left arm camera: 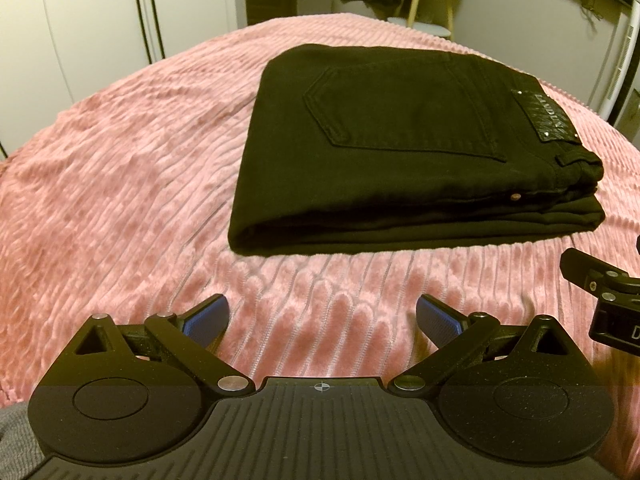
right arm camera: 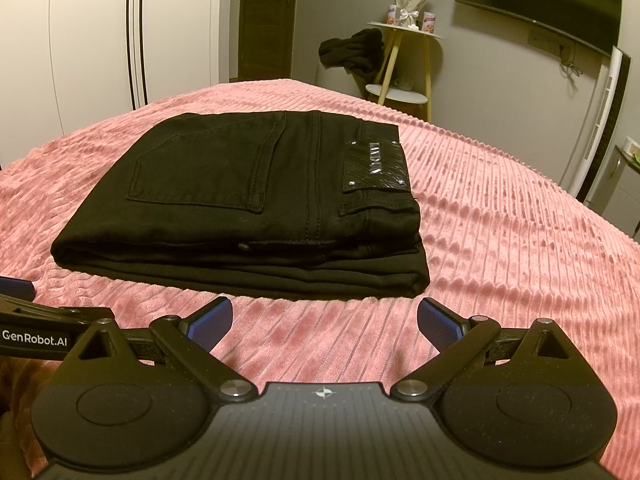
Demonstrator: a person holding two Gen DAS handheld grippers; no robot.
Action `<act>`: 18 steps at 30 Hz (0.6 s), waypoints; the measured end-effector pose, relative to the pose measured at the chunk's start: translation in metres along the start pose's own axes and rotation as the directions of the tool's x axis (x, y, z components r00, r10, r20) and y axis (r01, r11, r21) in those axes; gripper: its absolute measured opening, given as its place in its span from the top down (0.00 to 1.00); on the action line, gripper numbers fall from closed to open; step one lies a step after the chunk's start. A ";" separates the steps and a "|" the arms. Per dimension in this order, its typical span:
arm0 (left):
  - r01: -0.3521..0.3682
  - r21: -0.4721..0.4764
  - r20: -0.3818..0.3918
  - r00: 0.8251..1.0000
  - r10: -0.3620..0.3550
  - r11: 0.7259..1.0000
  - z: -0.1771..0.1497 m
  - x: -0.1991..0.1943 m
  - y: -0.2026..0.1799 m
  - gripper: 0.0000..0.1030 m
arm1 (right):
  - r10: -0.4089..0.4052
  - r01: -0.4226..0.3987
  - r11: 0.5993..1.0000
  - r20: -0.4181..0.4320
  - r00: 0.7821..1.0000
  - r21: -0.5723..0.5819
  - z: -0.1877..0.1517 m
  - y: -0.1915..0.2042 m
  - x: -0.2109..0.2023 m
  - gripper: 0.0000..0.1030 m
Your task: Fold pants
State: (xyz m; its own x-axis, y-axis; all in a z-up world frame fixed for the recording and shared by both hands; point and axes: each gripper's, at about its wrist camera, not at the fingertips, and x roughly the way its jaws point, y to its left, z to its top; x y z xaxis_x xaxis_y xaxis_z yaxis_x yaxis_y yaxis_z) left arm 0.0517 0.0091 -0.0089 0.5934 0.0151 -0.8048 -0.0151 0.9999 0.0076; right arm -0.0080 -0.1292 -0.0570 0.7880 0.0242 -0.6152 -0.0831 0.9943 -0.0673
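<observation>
Black pants (left arm camera: 400,148) lie folded into a thick rectangular stack on the pink ribbed bedspread (left arm camera: 120,184), back pocket and leather waistband patch facing up. They also show in the right wrist view (right arm camera: 248,208). My left gripper (left arm camera: 322,314) is open and empty, hovering over the bedspread just in front of the stack. My right gripper (right arm camera: 324,316) is open and empty, also just short of the stack's near edge. The right gripper's body shows at the right edge of the left wrist view (left arm camera: 608,292). The left gripper shows at the left edge of the right wrist view (right arm camera: 36,332).
Beyond the bed stands a small round side table (right arm camera: 404,30) with a bouquet and tins, and dark clothing (right arm camera: 352,54) draped beside it. A TV (right arm camera: 540,0) hangs on the far wall. White wardrobe doors (right arm camera: 92,40) are at the left.
</observation>
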 end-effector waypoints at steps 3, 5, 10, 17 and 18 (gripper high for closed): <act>0.000 0.001 0.000 1.000 0.000 1.000 0.000 0.000 0.000 0.00 | 0.001 -0.001 1.000 0.001 1.000 0.000 0.000 0.000 0.000 0.04; 0.000 0.002 0.000 1.000 0.000 1.000 -0.001 0.000 0.000 0.00 | 0.001 -0.001 1.000 0.001 1.000 0.000 0.000 0.000 0.000 0.04; 0.000 0.001 0.000 1.000 0.000 1.000 -0.001 0.001 0.000 0.00 | 0.001 -0.001 1.000 0.001 1.000 0.001 0.000 0.000 0.000 0.04; 0.000 0.001 0.000 1.000 0.000 1.000 -0.001 0.001 0.000 0.00 | 0.003 -0.003 1.000 0.001 1.000 0.000 0.000 0.000 0.000 0.04; 0.000 0.001 0.000 1.000 0.000 1.000 -0.001 0.000 0.000 0.00 | 0.003 -0.003 1.000 0.002 1.000 0.000 0.000 0.000 0.000 0.04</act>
State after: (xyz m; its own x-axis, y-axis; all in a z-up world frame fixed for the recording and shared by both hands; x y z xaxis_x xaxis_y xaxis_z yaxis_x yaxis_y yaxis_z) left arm 0.0512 0.0094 -0.0096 0.5935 0.0152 -0.8047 -0.0140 0.9999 0.0086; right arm -0.0078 -0.1289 -0.0575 0.7888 0.0274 -0.6140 -0.0854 0.9942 -0.0654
